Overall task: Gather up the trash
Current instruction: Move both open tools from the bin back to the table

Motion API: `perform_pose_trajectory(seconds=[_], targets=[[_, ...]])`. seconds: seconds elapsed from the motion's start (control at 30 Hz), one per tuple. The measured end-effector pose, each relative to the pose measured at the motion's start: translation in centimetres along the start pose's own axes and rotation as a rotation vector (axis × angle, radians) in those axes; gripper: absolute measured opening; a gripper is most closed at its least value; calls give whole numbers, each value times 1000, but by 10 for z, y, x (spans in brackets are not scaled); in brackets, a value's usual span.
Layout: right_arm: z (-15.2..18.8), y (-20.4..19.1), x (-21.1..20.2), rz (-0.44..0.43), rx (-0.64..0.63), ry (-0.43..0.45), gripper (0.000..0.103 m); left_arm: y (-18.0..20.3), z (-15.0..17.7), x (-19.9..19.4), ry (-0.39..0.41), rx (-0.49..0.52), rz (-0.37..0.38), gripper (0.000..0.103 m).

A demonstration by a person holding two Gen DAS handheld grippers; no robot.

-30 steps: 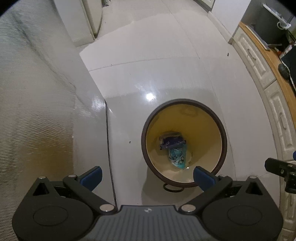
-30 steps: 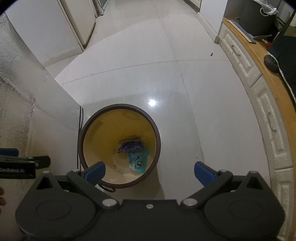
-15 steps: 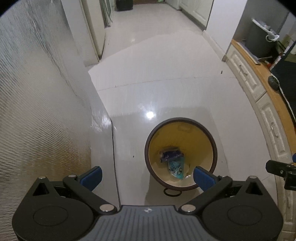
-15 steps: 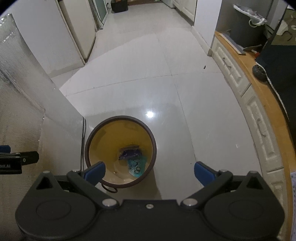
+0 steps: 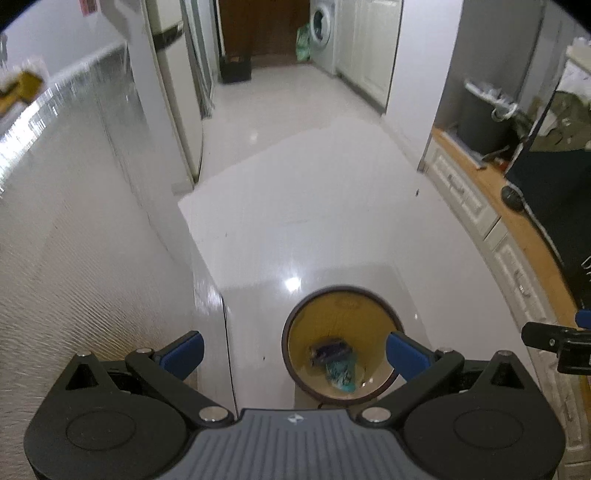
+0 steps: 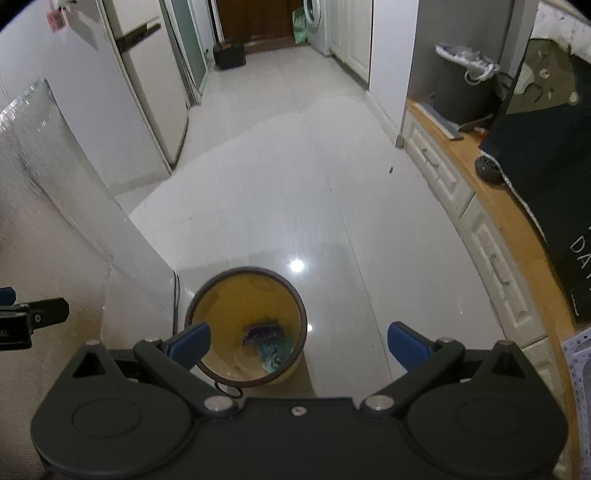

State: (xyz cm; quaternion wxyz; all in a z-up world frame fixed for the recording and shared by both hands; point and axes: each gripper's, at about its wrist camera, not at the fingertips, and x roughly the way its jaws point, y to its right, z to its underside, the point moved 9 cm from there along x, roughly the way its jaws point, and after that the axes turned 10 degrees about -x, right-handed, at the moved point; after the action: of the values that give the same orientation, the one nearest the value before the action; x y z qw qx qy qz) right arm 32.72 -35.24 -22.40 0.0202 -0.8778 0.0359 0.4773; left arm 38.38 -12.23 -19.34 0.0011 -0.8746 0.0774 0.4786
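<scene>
Your left gripper (image 5: pixel 293 350) and right gripper (image 6: pixel 299 343) were both spread wide, holding nothing. The trash bin (image 5: pixel 341 295) sat on the floor below them, wrappers (image 6: pixel 271 341) at its bottom.

- glossy white tile floor (image 6: pixel 280 177), ceiling light glare spot (image 6: pixel 296 265)
- textured silvery panel (image 5: pixel 74 229) on left
- white fridge (image 6: pixel 147 92) far left
- hallway behind, washing machine (image 5: pixel 320 22) at end, dark doorway (image 5: pixel 258 26)
- white cabinets (image 6: pixel 491 251) with wood countertop (image 6: pixel 517 218) on right
- dark bin (image 6: pixel 461 88) with white liner on countertop
- dark cloth (image 6: pixel 546 147) draped over counter
</scene>
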Motion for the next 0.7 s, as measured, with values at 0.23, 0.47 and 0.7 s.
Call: perform_pose_trajectory(seconds=[0.23,0.47,0.7], targets=[[-6,1,-48,1,-16,101,103,10,-8,-49,102,6,28,103],[-15,-2,-103,-4,-34,226,103,13,-14,-108,215,3,60,103],[-29,-18,-156,-39,-75,354,103,3,-28,-178,354,-16,81,103]])
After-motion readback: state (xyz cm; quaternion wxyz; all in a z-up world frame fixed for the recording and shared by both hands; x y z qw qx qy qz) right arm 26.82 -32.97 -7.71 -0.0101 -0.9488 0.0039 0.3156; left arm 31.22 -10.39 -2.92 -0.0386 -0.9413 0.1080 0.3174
